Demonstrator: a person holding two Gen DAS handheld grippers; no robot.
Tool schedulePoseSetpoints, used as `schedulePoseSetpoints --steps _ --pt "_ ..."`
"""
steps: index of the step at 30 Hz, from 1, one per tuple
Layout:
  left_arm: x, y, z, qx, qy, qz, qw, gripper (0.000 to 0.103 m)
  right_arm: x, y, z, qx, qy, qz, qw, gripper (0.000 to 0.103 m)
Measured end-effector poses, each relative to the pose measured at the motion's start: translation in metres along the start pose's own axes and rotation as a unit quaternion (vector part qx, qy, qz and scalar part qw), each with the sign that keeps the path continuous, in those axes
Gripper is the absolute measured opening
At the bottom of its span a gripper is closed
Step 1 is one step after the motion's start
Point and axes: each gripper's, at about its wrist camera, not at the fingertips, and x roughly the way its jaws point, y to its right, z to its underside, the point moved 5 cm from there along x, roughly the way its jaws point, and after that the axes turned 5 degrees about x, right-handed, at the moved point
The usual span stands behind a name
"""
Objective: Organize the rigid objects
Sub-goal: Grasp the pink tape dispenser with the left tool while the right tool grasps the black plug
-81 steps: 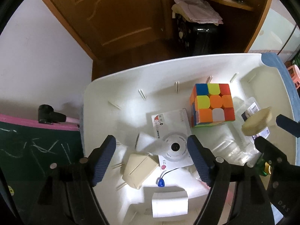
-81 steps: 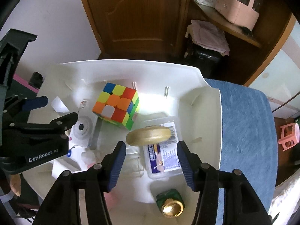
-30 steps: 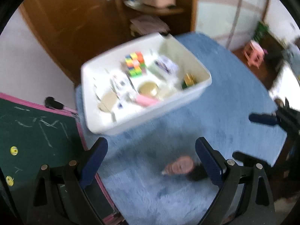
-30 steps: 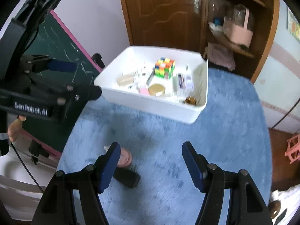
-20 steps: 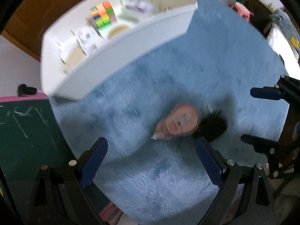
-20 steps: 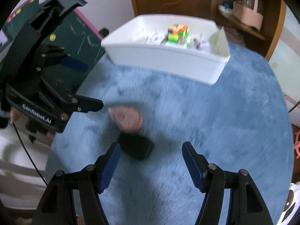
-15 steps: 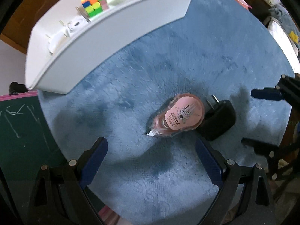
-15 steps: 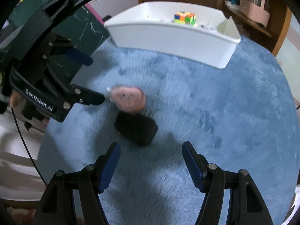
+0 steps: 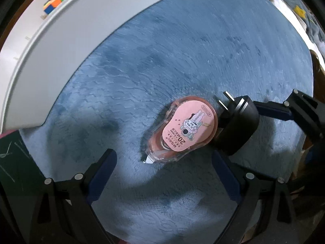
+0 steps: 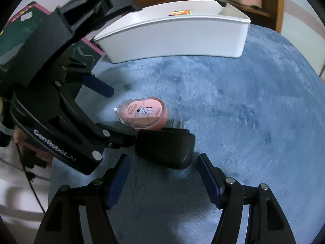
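My left gripper (image 9: pixel 163 174) and right gripper (image 10: pixel 163 175) both spread wide, empty. Pink correction tape (image 9: pixel 183 133) touches black plug adapter (image 10: pixel 164 149) on blue carpet (image 10: pixel 243 122), outside white bin (image 10: pixel 182 38).

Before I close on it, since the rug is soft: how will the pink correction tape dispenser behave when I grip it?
The pink correction tape dispenser looks like rigid plastic, so it should stay stiff and probably light. Its rounded, glossy shell may slip sideways between the left gripper fingers. It lies flat against the black plug adapter, so it likely won't roll, but lifting may nudge that.
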Motion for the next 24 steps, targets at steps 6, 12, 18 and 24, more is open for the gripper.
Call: schedulePoseSetpoints --steps 6,12,18,24 --pt "0.007 -0.012 -0.004 0.002 -0.003 0.023 0.9997 0.095 0.005 -0.012 0.005 0.013 0.043 0.035 0.998 0.076" --pt "0.011 -0.040 -0.011 -0.007 0.001 0.037 0.9993 0.095 0.016 -0.023 -0.001 0.004 0.073 0.083 0.994 0.077" --pt "0.012 -0.044 -0.025 0.000 0.004 0.049 0.9988 0.095 0.015 -0.017 0.002 -0.011 0.085 0.096 0.992 0.062" --pt "0.020 -0.034 -0.029 0.017 0.001 0.040 0.9990 0.095 0.004 0.012 -0.001 0.006 0.078 0.093 0.993 0.062"
